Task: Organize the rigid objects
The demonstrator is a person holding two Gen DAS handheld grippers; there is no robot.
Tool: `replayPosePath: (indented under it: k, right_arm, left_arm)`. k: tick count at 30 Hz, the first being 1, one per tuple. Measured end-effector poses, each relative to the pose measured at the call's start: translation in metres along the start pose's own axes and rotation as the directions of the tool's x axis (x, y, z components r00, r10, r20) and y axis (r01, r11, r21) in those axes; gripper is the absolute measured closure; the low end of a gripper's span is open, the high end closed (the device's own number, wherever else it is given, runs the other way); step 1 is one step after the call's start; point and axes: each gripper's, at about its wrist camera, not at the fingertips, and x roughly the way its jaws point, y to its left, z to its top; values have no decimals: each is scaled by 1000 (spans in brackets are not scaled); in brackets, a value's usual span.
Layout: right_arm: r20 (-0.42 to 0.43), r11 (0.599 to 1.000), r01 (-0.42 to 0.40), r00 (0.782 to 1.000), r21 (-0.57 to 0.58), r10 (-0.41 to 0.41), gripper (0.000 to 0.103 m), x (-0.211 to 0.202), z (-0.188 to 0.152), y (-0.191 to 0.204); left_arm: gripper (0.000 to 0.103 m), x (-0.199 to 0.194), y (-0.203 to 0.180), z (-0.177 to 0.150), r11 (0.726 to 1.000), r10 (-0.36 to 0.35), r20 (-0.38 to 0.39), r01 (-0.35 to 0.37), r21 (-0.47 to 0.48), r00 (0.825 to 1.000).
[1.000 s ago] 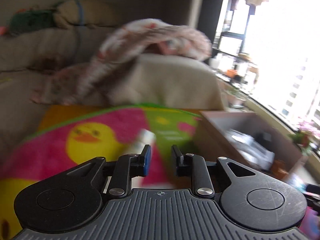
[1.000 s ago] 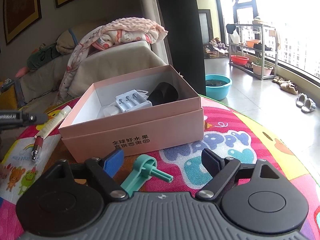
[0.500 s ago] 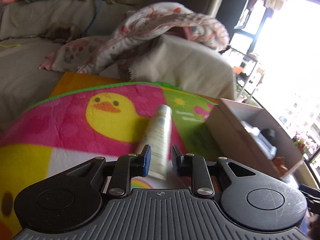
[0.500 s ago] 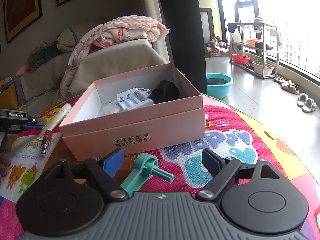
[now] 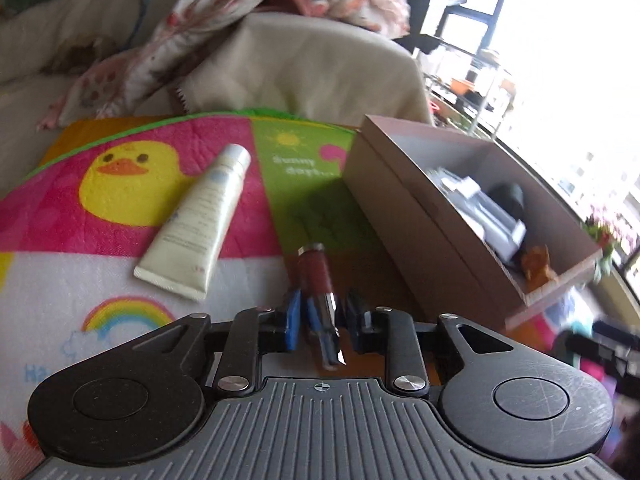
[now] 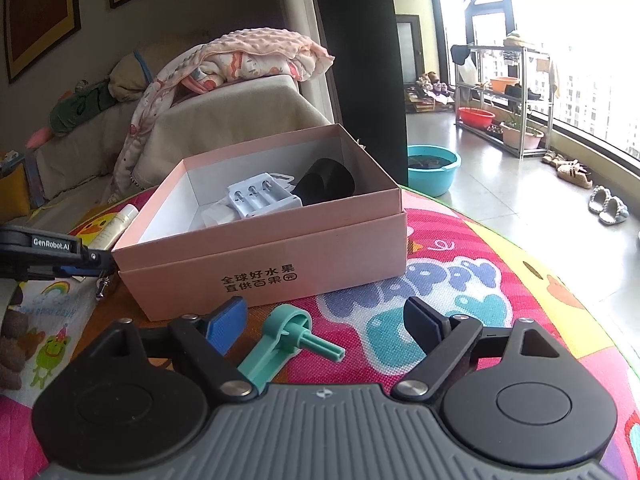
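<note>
Half a second ago my left gripper (image 5: 320, 326) had the cream tube (image 5: 199, 219) between its fingers; now it has shifted right, and the tube lies off to the left on the play mat (image 5: 132, 184), clear of the blue left pad (image 5: 293, 320), its cap pointing toward the duck print. Between my left fingers now lies a dark red lip gloss tube (image 5: 318, 280), silver cap toward the camera, resting on the mat and running roughly along the finger line. My left fingers are slightly apart with the tube in the gap; a sliver shows on each side, so they are not clamped on it. Further right sits the pink box (image 5: 404, 216), open, with a white battery holder (image 5: 476, 204) and a black object (image 5: 510, 196) inside.

My right gripper (image 6: 324, 324) is unchanged since then: fingers spread wide, low over the mat in front of the box's printed wall. A teal plastic part (image 6: 288, 340) lies on the mat between them, close to the blue left pad (image 6: 224, 322) and well apart from the black right finger (image 6: 424, 322).
</note>
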Motion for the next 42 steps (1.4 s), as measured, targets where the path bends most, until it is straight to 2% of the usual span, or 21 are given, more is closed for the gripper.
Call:
replayPosePath:
  k: [3, 7, 10, 11, 13, 15, 17, 19, 21, 22, 23, 24, 26, 27, 30, 32, 35, 40, 42]
  right_arm:
    - [-5, 1000, -4, 1000, -12, 4, 17, 0, -1, 1]
    - [-6, 1000, 6, 1000, -19, -6, 17, 0, -1, 2]
    - [-14, 1000, 10, 1000, -24, -10, 17, 2, -1, 4]
    - [-17, 1000, 9, 1000, -26, -10, 17, 3, -1, 4]
    - [-25, 1000, 11, 1000, -29, -12, 17, 5, 0, 5]
    - [-31, 999, 15, 999, -30, -16, 17, 6, 0, 6]
    - [-35, 999, 16, 999, -32, -17, 17, 7, 0, 6]
    - [-34, 999, 18, 999, -31, -19, 17, 7, 0, 6]
    - [-33, 999, 21, 999, -27, -21, 17, 6, 0, 5]
    - [-32, 999, 21, 999, -25, -22, 17, 6, 0, 5]
    - [-32, 1000, 20, 999, -23, -21, 17, 6, 0, 5]
    - [-33, 1000, 18, 999, -22, -19, 17, 6, 0, 4]
    - [-36, 1000, 12, 999, -21, -13, 17, 6, 0, 3]
    - [-41, 1000, 9, 999, -21, -10, 17, 7, 0, 3]
    - [-62, 1000, 0, 998, -20, -1, 17, 10, 0, 2]
    - [-71, 1000, -1, 997, -13, 0, 17, 12, 0, 1]
    - [-69, 1000, -4, 998, -4, 3, 17, 11, 0, 0]
    - [-65, 1000, -4, 998, 17, 5, 16, 11, 0, -4]
    - [-64, 1000, -7, 998, 25, 9, 16, 10, 0, -5]
  left_arm:
    - [79, -16, -6, -20, 997, -21, 13, 20, 75, 1000]
    - [79, -42, -5, -40, 990, -118, -40, 121, 78, 992]
    - [79, -60, 0, -46, 963, -265, -109, 269, 22, 958]
    - [78, -66, 3, -45, 957, -289, -97, 291, 6, 952]
    - [78, -79, 13, -32, 968, -250, -2, 250, -4, 968]
    - [78, -82, 25, -13, 988, -150, 117, 152, -7, 982]
    - [78, -65, 38, 10, 1000, -28, 206, 27, 8, 978]
    - [78, -35, 49, 29, 996, 83, 204, -90, 25, 975]
    - [78, -3, 59, 40, 991, 124, 142, -129, 25, 982]
    - [78, 12, 62, 43, 992, 124, 105, -127, 19, 987]
    - [73, 23, 64, 46, 992, 128, 76, -129, 10, 989]
    - [67, 29, 66, 47, 993, 120, 93, -120, 3, 988]
    - [61, 40, 65, 49, 994, 110, 59, -110, -5, 992]
    - [61, 46, 64, 49, 995, 101, 37, -101, -11, 994]
    - [60, 52, 56, 50, 993, 115, 60, -117, 26, 991]
    - [66, 54, 54, 52, 993, 117, 51, -118, 27, 992]
    - [79, 42, 48, 47, 997, 77, 43, -78, 16, 996]
    - [80, -9, 28, 5, 998, -47, 44, 49, -40, 998]
    - [80, -31, 16, -17, 996, -71, 29, 73, -46, 997]
